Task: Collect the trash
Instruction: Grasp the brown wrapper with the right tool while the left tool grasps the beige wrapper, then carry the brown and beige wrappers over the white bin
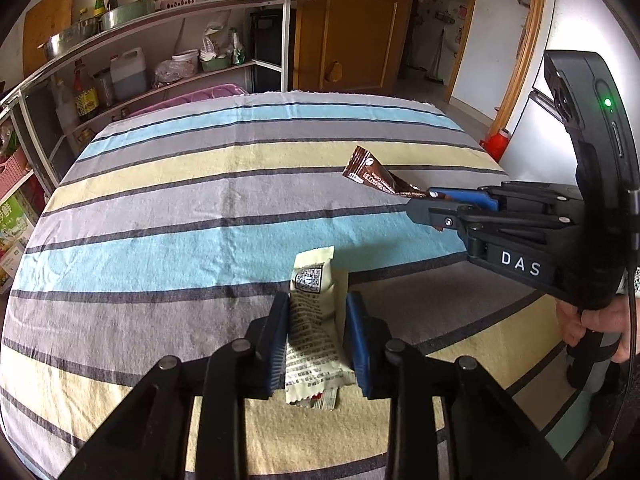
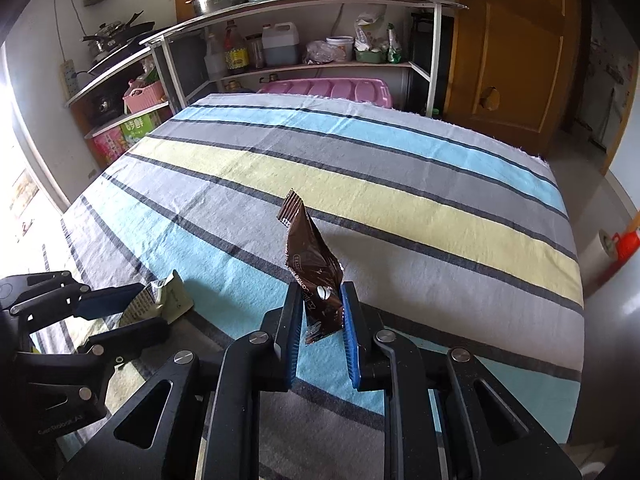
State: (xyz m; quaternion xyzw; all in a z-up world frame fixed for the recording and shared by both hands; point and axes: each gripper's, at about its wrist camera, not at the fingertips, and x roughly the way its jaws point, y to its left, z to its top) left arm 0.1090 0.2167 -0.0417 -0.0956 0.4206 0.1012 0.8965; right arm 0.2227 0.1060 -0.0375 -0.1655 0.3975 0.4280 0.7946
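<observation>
My left gripper (image 1: 316,304) is shut on a cream snack wrapper (image 1: 314,320) with black print and a QR code, held just above the striped tablecloth (image 1: 180,208). My right gripper (image 2: 322,300) is shut on a brown glossy wrapper (image 2: 310,256) that sticks up between the blue pads. In the left wrist view the right gripper (image 1: 420,200) comes in from the right with the brown wrapper (image 1: 370,172) above the cloth. In the right wrist view the left gripper (image 2: 136,308) is at the lower left with the cream wrapper (image 2: 160,300).
The table is covered by the blue, yellow and grey striped cloth (image 2: 360,184). Behind it stands a metal shelf rack (image 2: 304,32) with bottles, bowls and a kettle, and a pink tub (image 2: 328,90). A wooden door (image 2: 508,48) is at the back right. A red bottle (image 1: 496,142) stands on the floor.
</observation>
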